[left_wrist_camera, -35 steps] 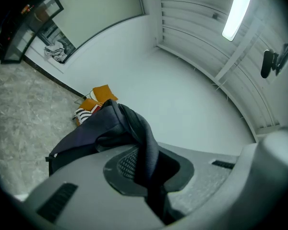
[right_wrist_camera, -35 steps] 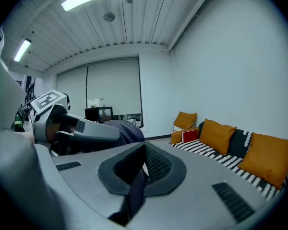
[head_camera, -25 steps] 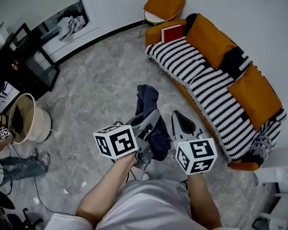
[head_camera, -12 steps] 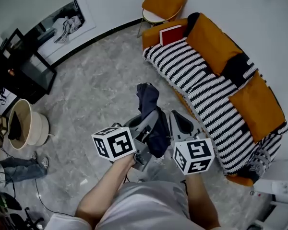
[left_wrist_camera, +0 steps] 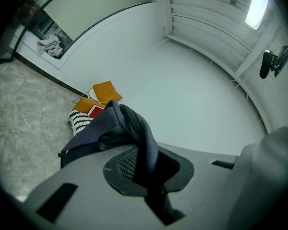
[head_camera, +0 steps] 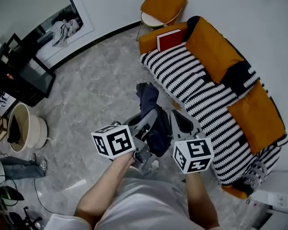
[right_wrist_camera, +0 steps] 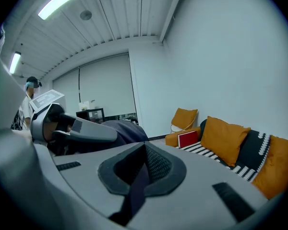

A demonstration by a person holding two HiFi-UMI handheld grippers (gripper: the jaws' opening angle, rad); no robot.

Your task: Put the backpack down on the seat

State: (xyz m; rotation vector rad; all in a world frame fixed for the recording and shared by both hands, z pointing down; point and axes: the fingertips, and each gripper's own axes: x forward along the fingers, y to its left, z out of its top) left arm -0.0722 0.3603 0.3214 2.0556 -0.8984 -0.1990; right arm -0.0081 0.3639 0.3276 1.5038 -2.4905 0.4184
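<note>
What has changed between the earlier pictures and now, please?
The left tool and right tool have carried the dark navy fabric backpack closer to the orange sofa with a black-and-white striped cover. Unchanged: both tools stay shut on the backpack, and it still hangs above the grey floor, not yet set down.
</note>
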